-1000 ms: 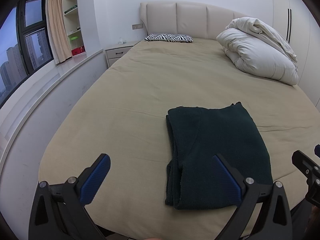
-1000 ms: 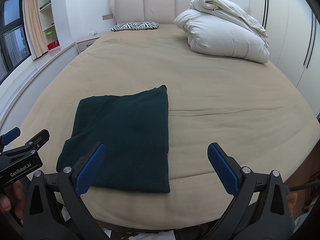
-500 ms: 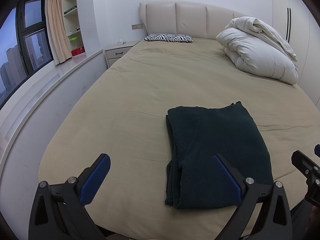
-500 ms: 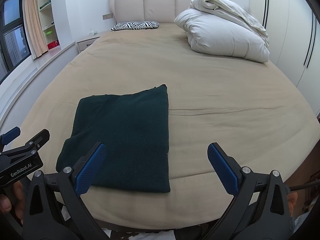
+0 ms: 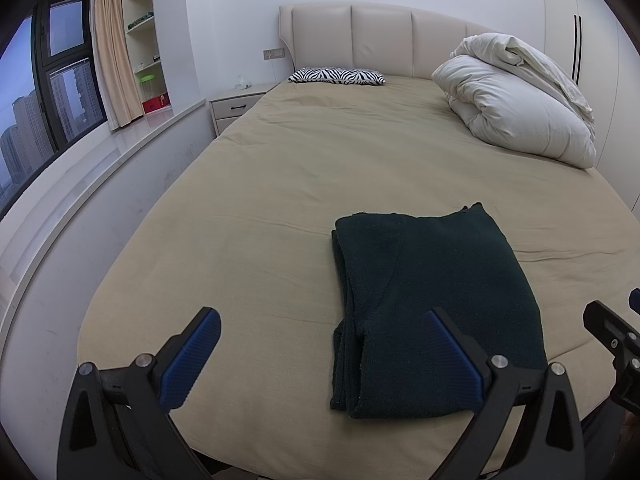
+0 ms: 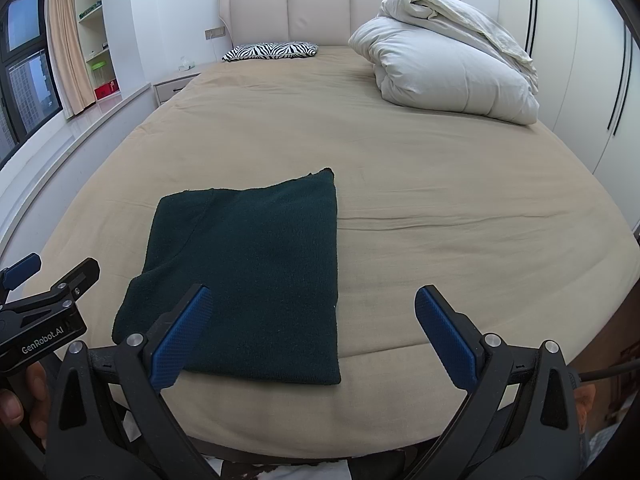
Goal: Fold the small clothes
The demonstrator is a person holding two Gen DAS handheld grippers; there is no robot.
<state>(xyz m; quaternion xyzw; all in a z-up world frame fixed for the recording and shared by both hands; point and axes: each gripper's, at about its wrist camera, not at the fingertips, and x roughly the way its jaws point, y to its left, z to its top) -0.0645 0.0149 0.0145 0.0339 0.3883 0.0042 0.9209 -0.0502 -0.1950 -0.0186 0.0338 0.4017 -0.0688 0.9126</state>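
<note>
The dark green garment (image 6: 244, 280) lies folded into a neat rectangle near the foot edge of the bed (image 6: 440, 168), just ahead of both tools. The left gripper (image 5: 320, 354) hovers with its fingers spread wide and holding nothing; its right finger overlaps the garment's near left corner in view, while its left finger sits over bare sheet. The right gripper (image 6: 314, 330) is equally wide and empty, its left finger over the garment's near edge and its right finger over bare sheet beyond the garment's right side. The fold looks finished or close to it. The stacked layers show along the garment's left edge, facing the left gripper. A careless pinch there could catch only the top layer and peel the fold open. Dragging the bundle toward the fingers could slide it off the mattress edge, or rumple the sheet beneath it.
</note>
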